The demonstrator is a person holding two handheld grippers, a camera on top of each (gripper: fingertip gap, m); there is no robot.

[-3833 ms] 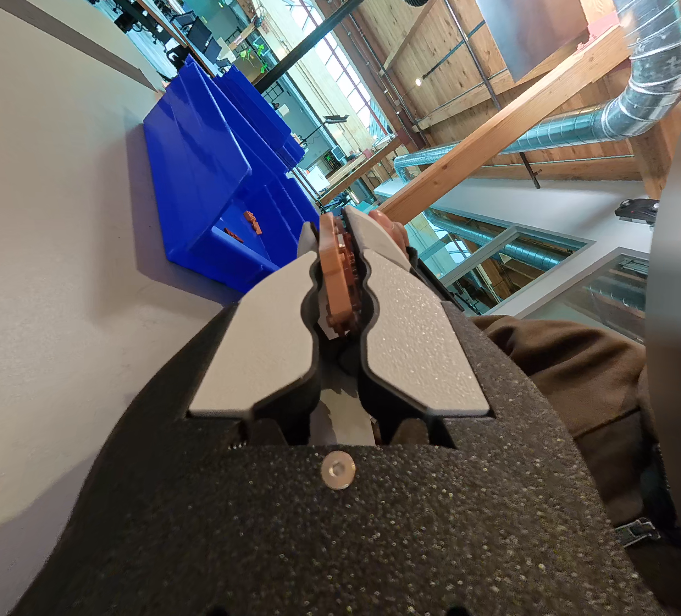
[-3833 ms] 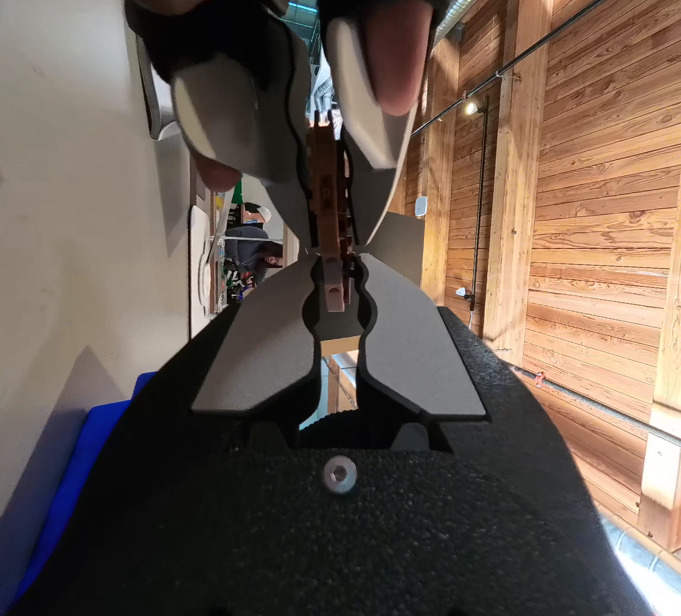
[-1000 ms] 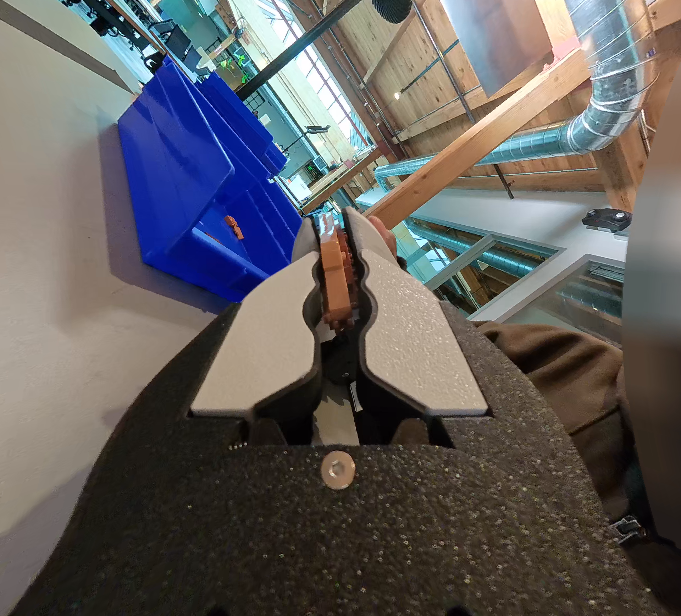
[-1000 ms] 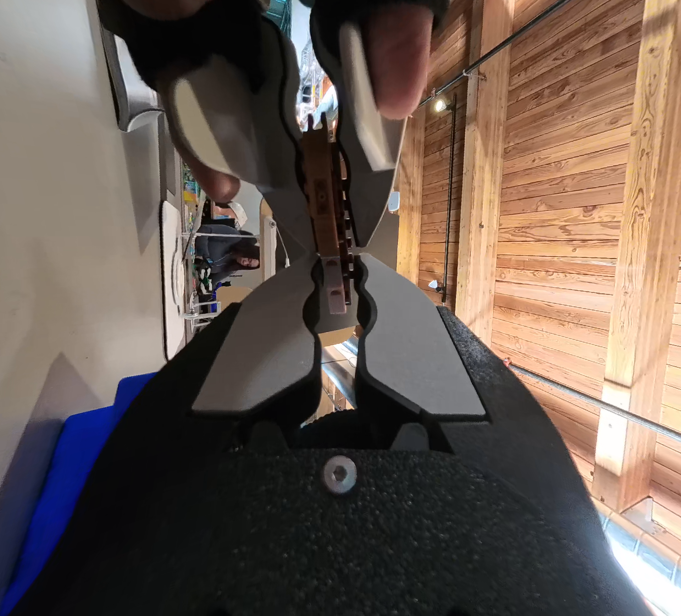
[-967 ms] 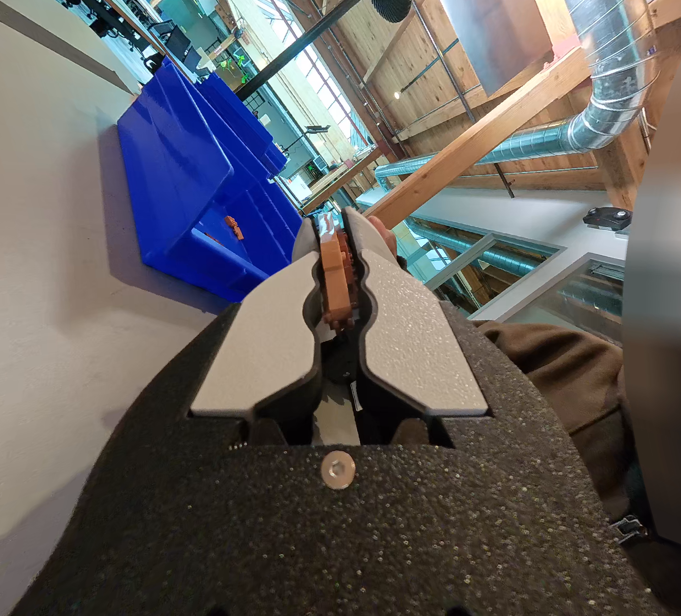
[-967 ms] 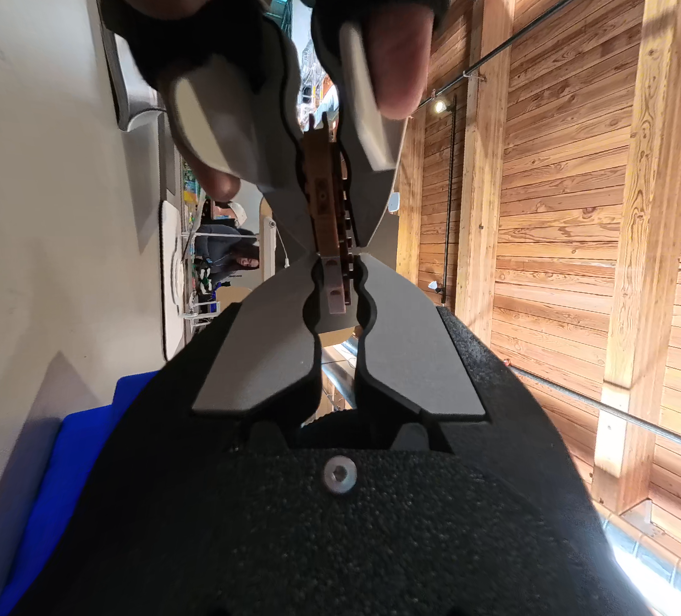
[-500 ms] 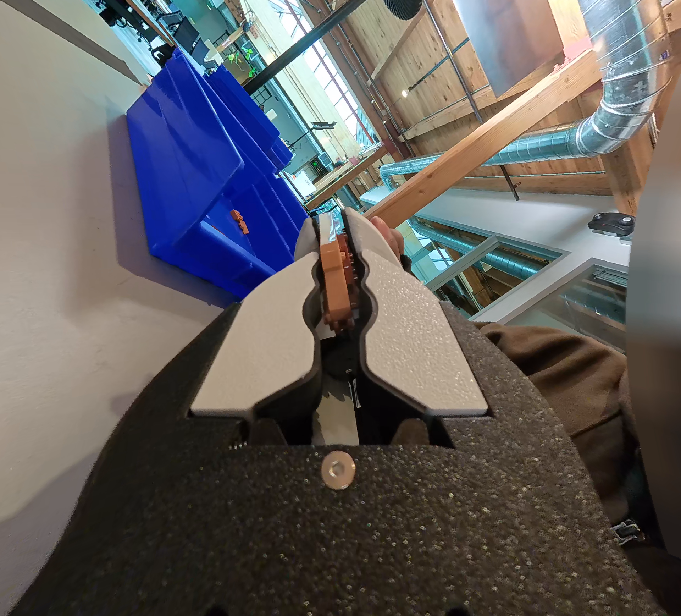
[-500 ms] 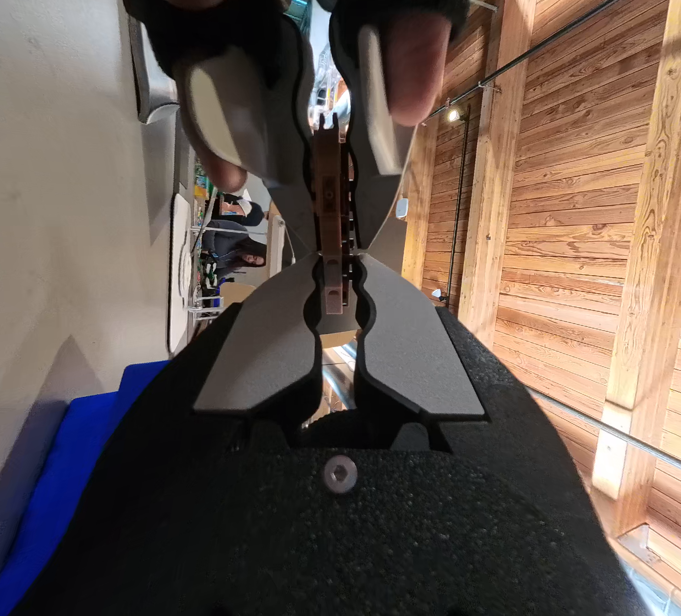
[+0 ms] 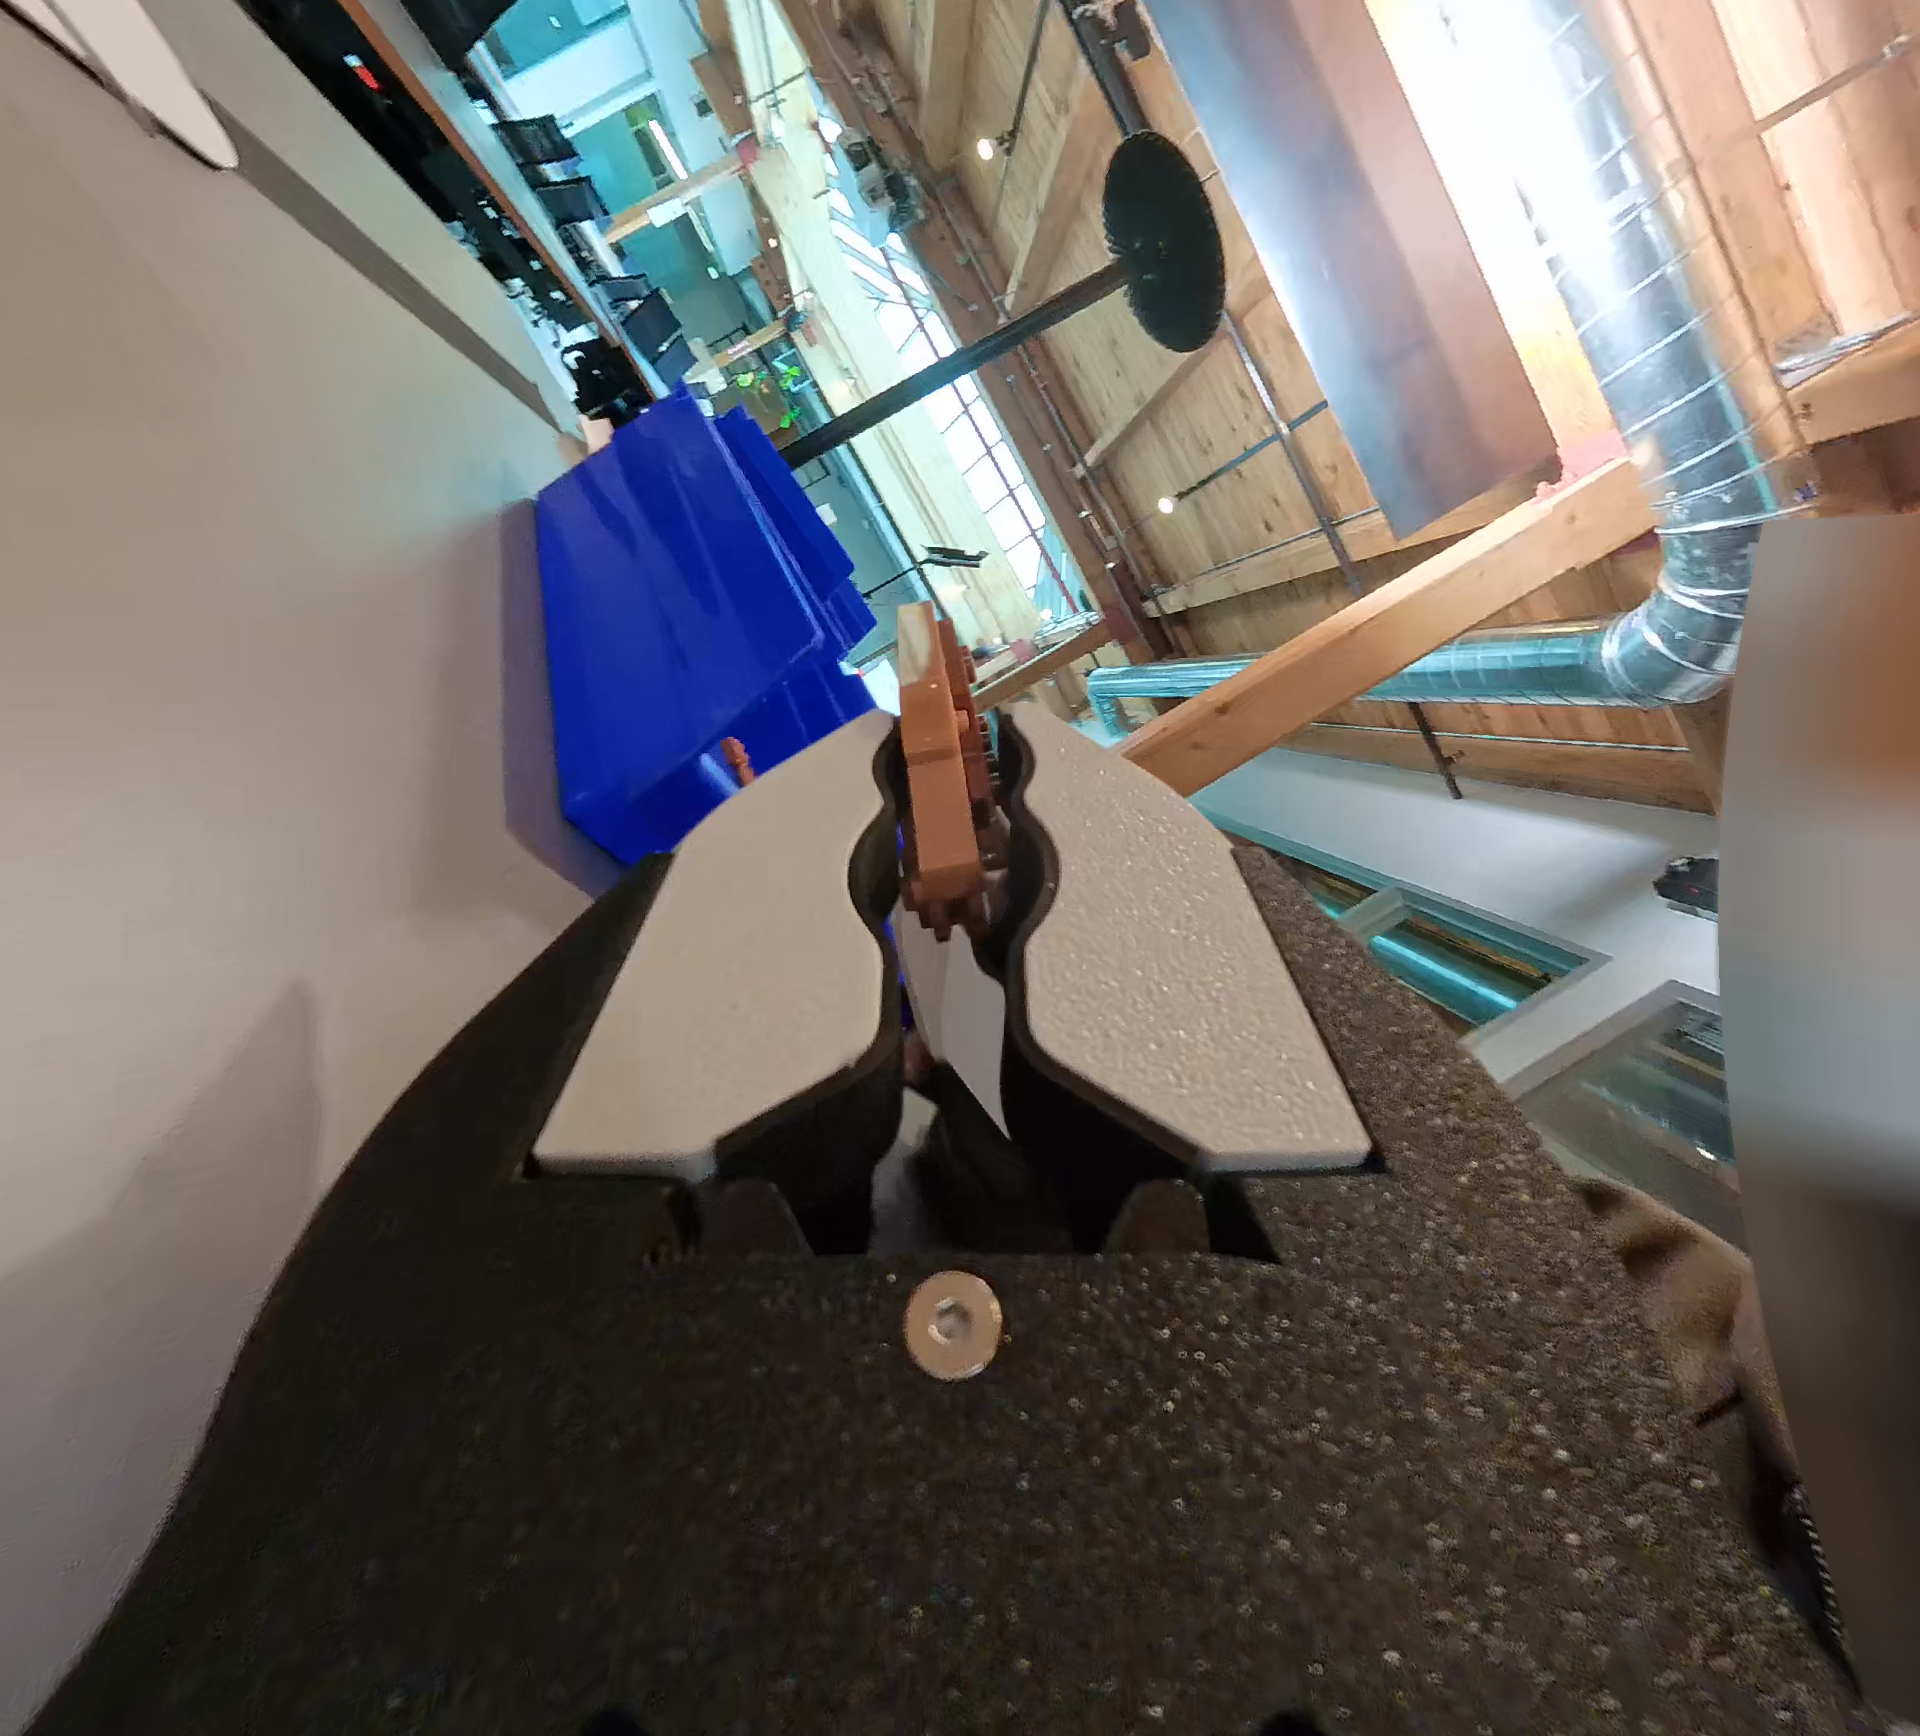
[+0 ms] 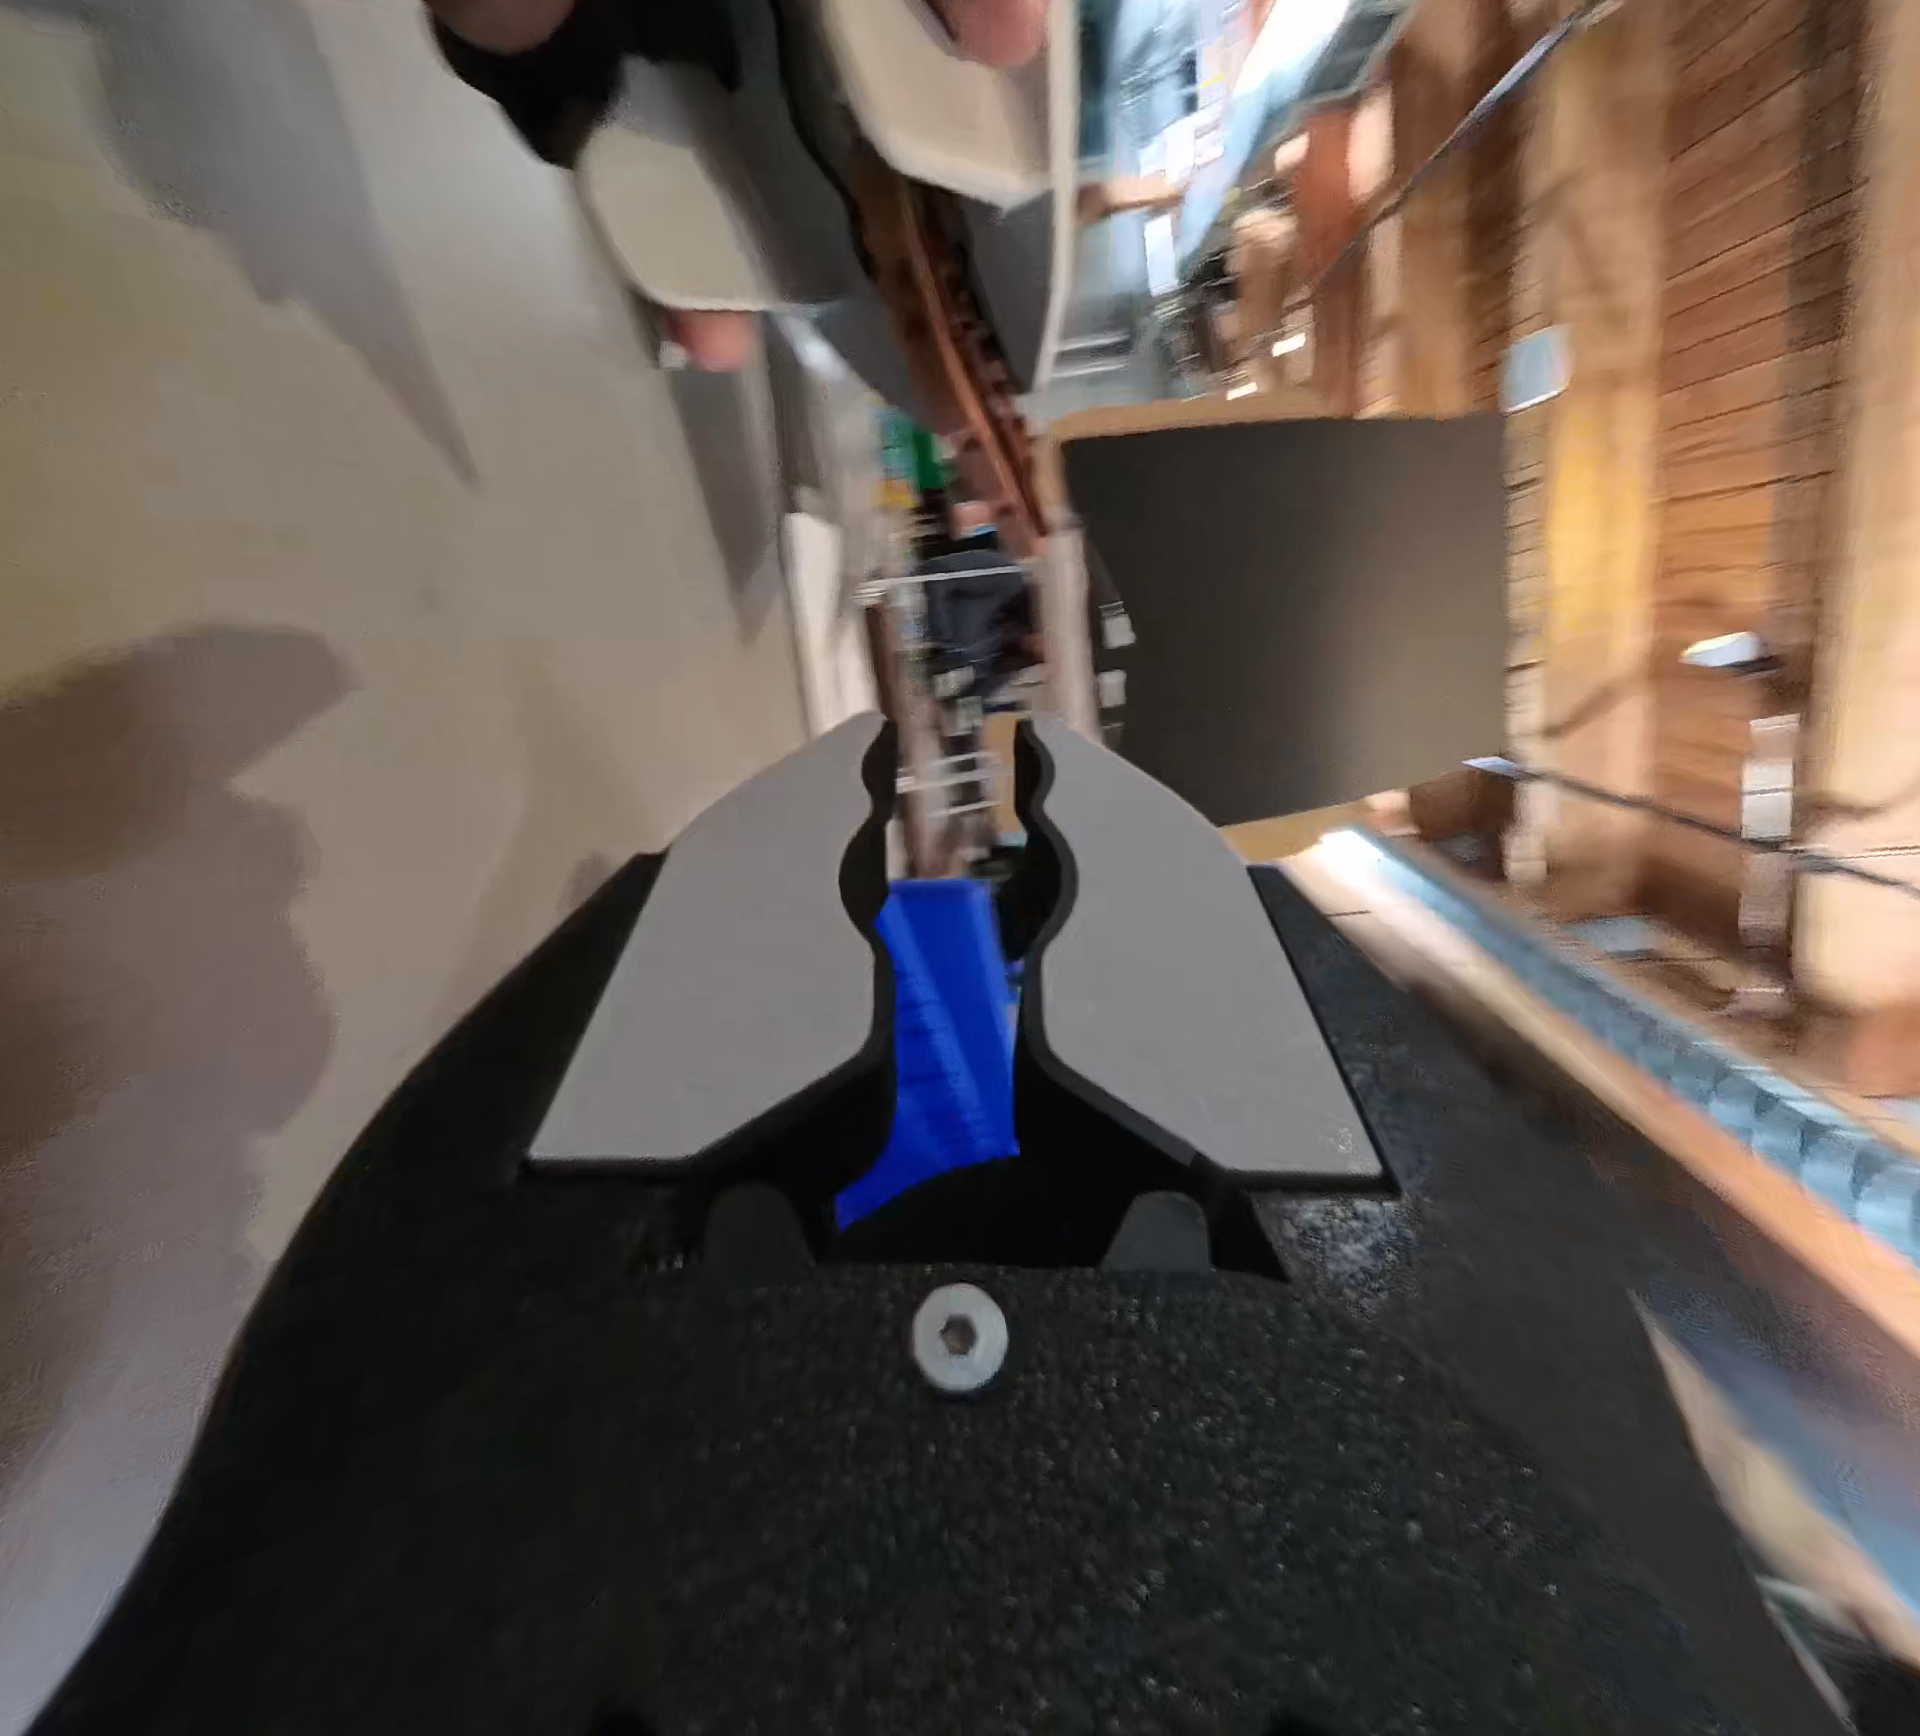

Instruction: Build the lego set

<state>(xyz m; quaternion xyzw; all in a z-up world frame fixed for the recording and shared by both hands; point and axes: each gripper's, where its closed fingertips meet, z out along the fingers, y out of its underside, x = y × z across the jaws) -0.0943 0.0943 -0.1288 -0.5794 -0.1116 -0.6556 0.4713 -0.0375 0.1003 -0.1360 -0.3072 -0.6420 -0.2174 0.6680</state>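
Observation:
My left gripper (image 9: 940, 736) is shut on a brown lego assembly (image 9: 935, 813), a flat plate held edge-on with small studs on its right side, sticking out past the fingertips. In the right wrist view the left gripper (image 10: 883, 252) shows at the top, held by a person's fingers, with the brown assembly (image 10: 977, 377) hanging out of it towards me. My right gripper (image 10: 954, 736) is apart from it, a little open with nothing between its fingers. This view is motion-blurred.
A blue parts bin (image 9: 665, 606) lies on the pale table (image 9: 260, 647) ahead of the left gripper, with a small brown piece (image 9: 735, 751) in it. The bin also shows through the right gripper's gap (image 10: 940, 1042). A dark panel (image 10: 1278, 616) stands beyond.
My right gripper has let go of the brown assembly and pulled back from it. My left gripper still holds the assembly and has swung, so the bin now sits farther off.

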